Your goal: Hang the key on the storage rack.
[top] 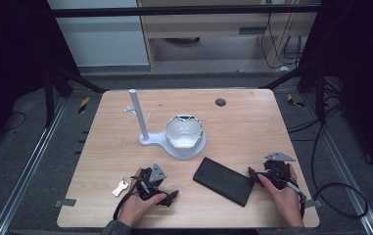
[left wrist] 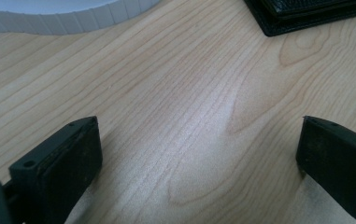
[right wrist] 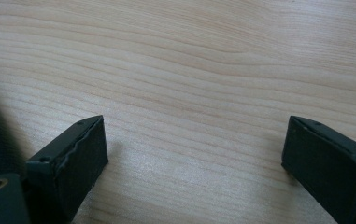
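Note:
My left gripper [top: 167, 192] rests low over the table's front left, held in a hand. In the left gripper view it [left wrist: 196, 126] stands open, with bare wood between its jaws. My right gripper [top: 256, 175] sits at the front right, just beside the right end of a flat black case [top: 224, 180]. It [right wrist: 195, 123] is open too, over bare wood. A small silver key [top: 120, 187] lies on the table to the left of the left hand. The black case's corner [left wrist: 306, 11] shows ahead of the left gripper.
A white stand [top: 174, 147] with a tall branched post [top: 138, 113] and a round white bowl [top: 184, 131] occupies the table's middle; its ribbed base edge [left wrist: 63, 18] is close ahead of the left gripper. A dark round grommet [top: 220, 102] sits near the far edge.

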`<state>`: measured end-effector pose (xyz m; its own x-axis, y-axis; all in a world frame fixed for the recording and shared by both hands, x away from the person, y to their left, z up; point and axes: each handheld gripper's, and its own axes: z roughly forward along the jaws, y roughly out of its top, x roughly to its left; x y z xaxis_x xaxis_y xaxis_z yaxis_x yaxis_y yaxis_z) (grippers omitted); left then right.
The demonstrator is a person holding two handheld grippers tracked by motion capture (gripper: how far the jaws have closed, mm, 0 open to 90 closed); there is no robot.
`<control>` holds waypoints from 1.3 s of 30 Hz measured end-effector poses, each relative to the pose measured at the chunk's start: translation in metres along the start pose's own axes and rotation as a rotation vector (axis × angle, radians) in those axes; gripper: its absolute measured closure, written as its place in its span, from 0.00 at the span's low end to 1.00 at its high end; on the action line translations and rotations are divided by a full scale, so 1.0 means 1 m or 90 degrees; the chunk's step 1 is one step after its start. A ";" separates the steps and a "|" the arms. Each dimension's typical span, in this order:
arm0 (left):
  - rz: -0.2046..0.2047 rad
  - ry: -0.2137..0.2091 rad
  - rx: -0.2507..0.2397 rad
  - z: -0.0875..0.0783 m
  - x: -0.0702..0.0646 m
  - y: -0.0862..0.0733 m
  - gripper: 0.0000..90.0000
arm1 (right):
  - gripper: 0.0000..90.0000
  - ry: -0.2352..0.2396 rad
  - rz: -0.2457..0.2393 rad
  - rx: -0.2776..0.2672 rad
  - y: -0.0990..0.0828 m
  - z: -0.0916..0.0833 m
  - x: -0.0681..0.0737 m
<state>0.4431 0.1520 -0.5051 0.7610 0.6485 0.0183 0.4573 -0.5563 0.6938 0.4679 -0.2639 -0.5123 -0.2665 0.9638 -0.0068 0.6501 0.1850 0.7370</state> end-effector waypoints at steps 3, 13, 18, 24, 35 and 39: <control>-0.006 0.008 -0.012 -0.008 0.002 0.003 0.07 | 0.07 0.002 0.004 0.000 0.000 -0.001 0.001; -0.006 0.087 0.061 -0.062 0.034 0.029 0.09 | 0.07 0.010 -0.002 0.000 -0.003 -0.003 0.002; -0.025 0.118 0.089 -0.083 0.051 0.029 0.11 | 0.07 0.013 -0.002 0.001 -0.003 -0.003 0.003; -0.053 0.105 0.120 -0.101 0.062 0.019 0.28 | 0.06 0.014 -0.006 0.002 -0.003 -0.003 0.003; -0.064 0.098 0.245 -0.094 0.069 -0.009 0.63 | 0.06 0.018 -0.010 0.002 -0.004 -0.004 0.004; -0.068 0.104 0.257 -0.093 0.069 -0.019 0.63 | 0.06 0.018 -0.009 0.003 -0.004 -0.004 0.004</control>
<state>0.4439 0.2554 -0.4499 0.6320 0.7688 0.0971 0.6971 -0.6188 0.3622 0.4615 -0.2611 -0.5124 -0.2948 0.9556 0.0020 0.6496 0.1988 0.7339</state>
